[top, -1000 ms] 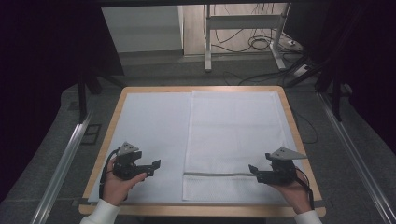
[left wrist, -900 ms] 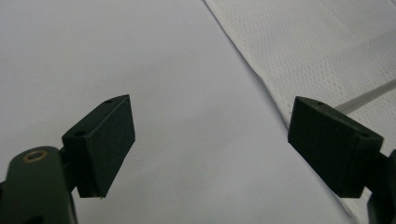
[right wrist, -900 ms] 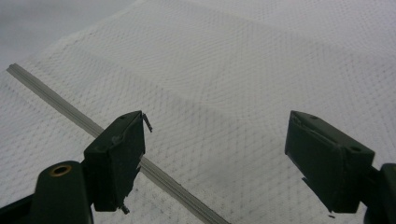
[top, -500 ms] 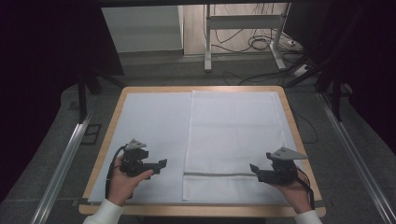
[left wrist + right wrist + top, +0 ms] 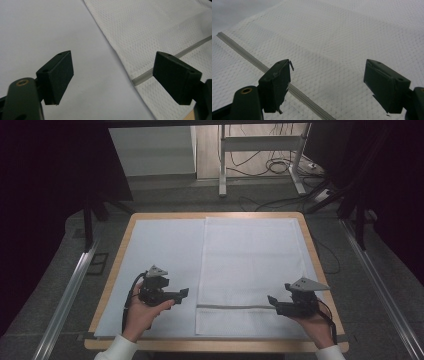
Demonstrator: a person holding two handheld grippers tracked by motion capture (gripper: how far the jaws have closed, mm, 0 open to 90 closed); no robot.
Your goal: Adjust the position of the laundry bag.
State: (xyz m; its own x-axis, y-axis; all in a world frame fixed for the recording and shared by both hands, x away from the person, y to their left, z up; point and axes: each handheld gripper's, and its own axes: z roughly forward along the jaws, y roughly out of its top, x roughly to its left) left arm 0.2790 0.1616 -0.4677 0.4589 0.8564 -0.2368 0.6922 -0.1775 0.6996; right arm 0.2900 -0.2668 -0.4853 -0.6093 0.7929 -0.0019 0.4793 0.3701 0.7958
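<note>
A white mesh cloth (image 5: pixel 251 270) lies flat on the right half of the table, with a grey stripe (image 5: pixel 235 307) across it near the front edge. My left gripper (image 5: pixel 183 293) is open just left of the cloth's left edge, jaws pointing right. In the left gripper view the cloth's edge (image 5: pixel 125 65) and stripe (image 5: pixel 150 72) run between the wide-apart jaws. My right gripper (image 5: pixel 270 299) is open over the cloth's front right part, pointing left. The right gripper view has the mesh (image 5: pixel 327 45) and the stripe (image 5: pixel 249 57) under the empty jaws.
The table has a pale sheet (image 5: pixel 160 255) on it and a wooden rim (image 5: pixel 215 346). Metal rails (image 5: pixel 70 290) run along both sides on the floor. A desk frame (image 5: pixel 260 155) and cables lie behind the table.
My left gripper has moved to the right, toward the cloth's left edge. The right gripper has stayed in place.
</note>
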